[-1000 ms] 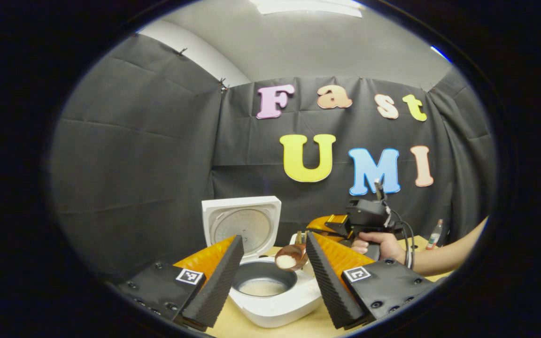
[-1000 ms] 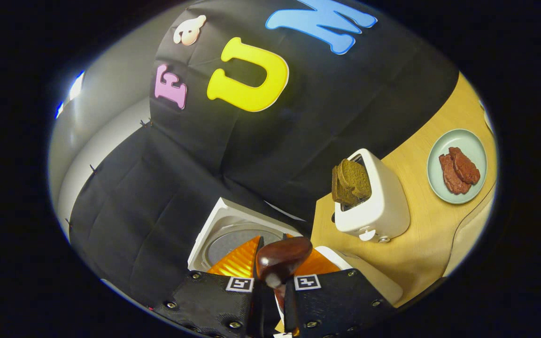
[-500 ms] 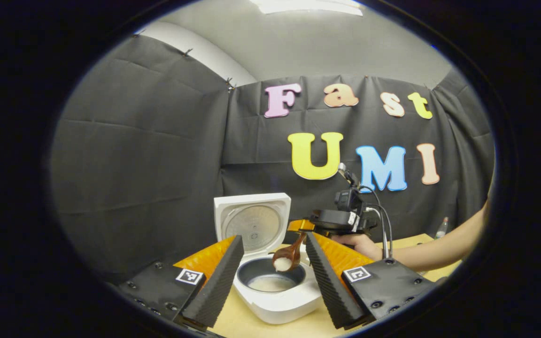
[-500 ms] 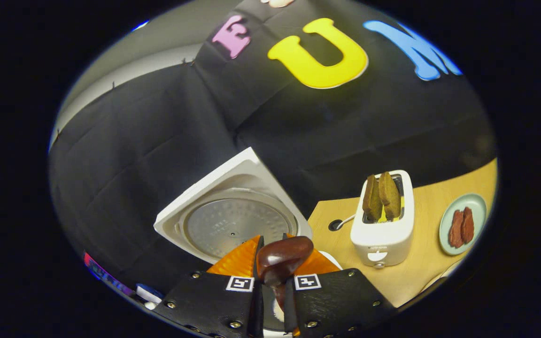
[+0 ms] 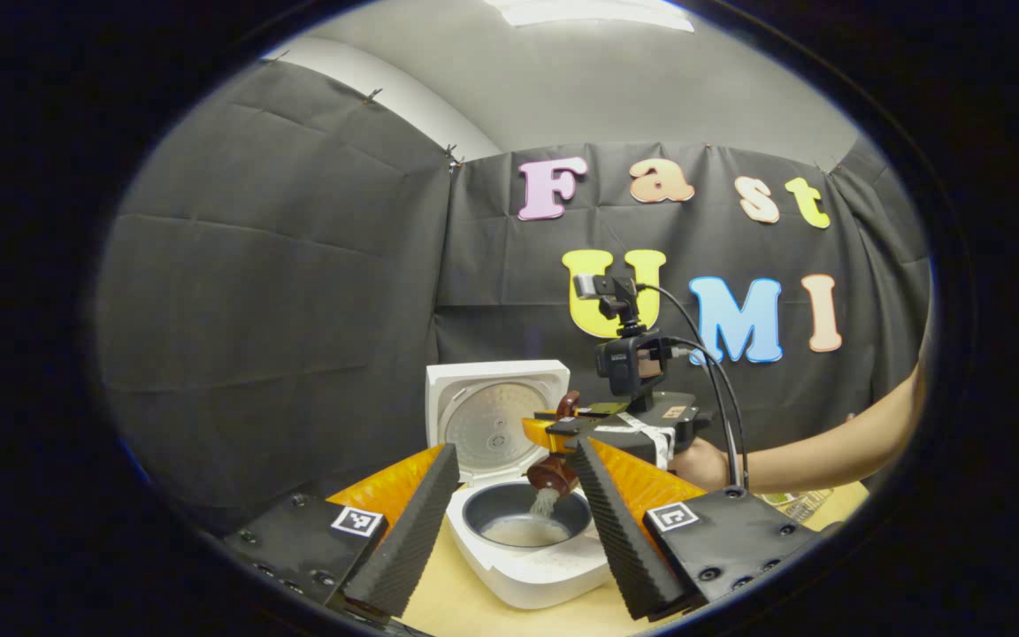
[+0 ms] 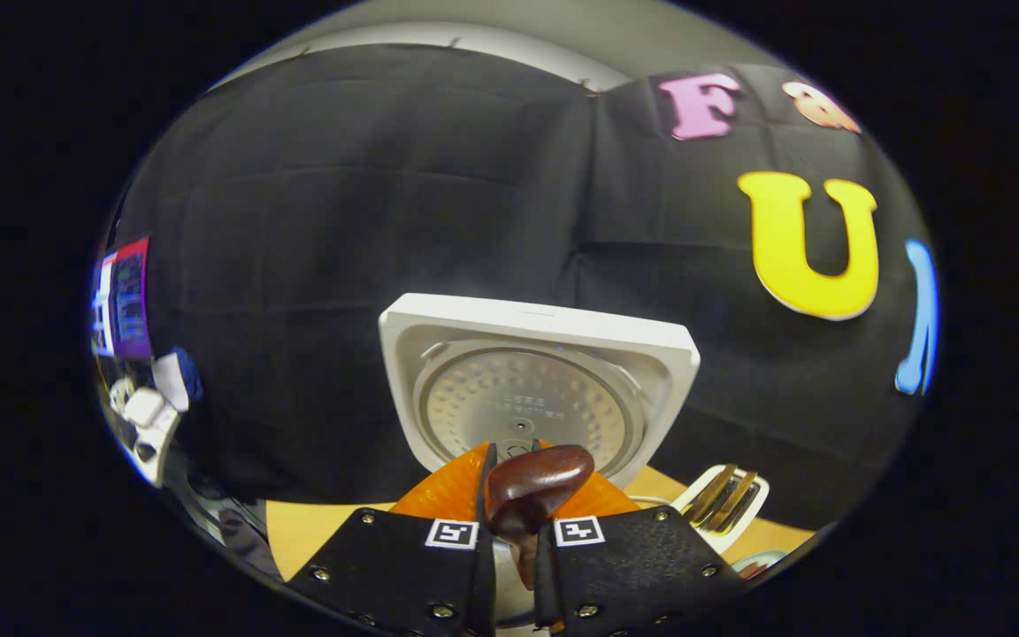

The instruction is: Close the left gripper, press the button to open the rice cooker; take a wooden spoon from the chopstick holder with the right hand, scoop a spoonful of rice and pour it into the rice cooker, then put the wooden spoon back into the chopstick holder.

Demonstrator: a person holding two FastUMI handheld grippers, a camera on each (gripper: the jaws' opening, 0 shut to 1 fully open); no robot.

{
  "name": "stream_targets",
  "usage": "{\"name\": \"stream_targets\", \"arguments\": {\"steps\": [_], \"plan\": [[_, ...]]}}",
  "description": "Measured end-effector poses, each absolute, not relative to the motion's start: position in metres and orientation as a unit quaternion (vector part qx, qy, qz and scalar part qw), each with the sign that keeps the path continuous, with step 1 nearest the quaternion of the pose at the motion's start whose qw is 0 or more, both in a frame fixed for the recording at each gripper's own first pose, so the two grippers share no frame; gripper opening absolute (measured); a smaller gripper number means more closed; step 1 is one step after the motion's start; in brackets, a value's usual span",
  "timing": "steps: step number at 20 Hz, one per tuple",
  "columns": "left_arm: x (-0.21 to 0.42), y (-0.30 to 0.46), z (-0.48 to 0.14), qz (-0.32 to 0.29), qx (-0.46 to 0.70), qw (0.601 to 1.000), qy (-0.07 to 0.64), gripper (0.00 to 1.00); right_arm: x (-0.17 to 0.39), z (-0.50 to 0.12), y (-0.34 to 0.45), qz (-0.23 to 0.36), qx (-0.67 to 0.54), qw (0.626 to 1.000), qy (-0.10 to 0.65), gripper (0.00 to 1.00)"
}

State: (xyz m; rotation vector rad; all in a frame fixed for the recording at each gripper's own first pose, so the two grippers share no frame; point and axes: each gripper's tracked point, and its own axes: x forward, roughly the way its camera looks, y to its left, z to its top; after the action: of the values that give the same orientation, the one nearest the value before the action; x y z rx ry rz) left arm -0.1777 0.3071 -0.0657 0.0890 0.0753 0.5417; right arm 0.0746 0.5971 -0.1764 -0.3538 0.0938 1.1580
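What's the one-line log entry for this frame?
step: pouring rice | right gripper: shut on spoon, tipped over pot | rice falling | lid: open | left gripper: open, idle

Left tongs [image 5: 509, 518] held low and level in the left gripper view, both fingers [image 5: 408, 531] splayed wide apart, nothing between them. Beyond, right tongs [image 5: 563, 442] seen from the side, rolled over and tipped downward, gripped from behind by a hand [image 5: 702, 462] with bare forearm [image 5: 828, 451] reaching in from the right edge. In the right gripper view, right tongs [image 6: 511, 531] drawn close together, both fingers pressed on the handle of the wooden spoon [image 6: 532, 482], its dark end jutting up between them.
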Motion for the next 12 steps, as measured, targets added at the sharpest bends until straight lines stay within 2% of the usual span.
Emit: {"name": "stream_targets", "arguments": {"steps": [2, 3, 4, 6, 8, 12], "plan": [[-0.177, 0.31, -0.069, 0.271, 0.039, 0.961, 0.039, 0.93, 0.075, -0.177, 0.597, 0.559, -0.178, 0.809, 0.043, 0.17], [-0.175, 0.31, -0.069, 0.272, 0.037, 0.961, 0.039, 0.97, 0.077, -0.171, 0.594, 0.56, -0.166, 0.811, 0.046, 0.17], [-0.177, 0.309, -0.069, 0.273, 0.037, 0.961, 0.038, 0.89, 0.079, -0.165, 0.594, 0.557, -0.146, 0.816, 0.048, 0.17], [-0.175, 0.308, -0.068, 0.273, 0.038, 0.961, 0.036, 0.89, 0.083, -0.16, 0.588, 0.552, -0.087, 0.826, 0.074, 0.17], [-0.175, 0.306, -0.069, 0.272, 0.036, 0.961, 0.036, 0.96, 0.096, -0.15, 0.576, 0.546, -0.012, 0.829, 0.12, 0.17], [-0.175, 0.297, -0.066, 0.266, 0.033, 0.963, 0.032, 0.97, 0.12, -0.134, 0.549, 0.509, 0.115, 0.834, 0.179, 0.17]]}}
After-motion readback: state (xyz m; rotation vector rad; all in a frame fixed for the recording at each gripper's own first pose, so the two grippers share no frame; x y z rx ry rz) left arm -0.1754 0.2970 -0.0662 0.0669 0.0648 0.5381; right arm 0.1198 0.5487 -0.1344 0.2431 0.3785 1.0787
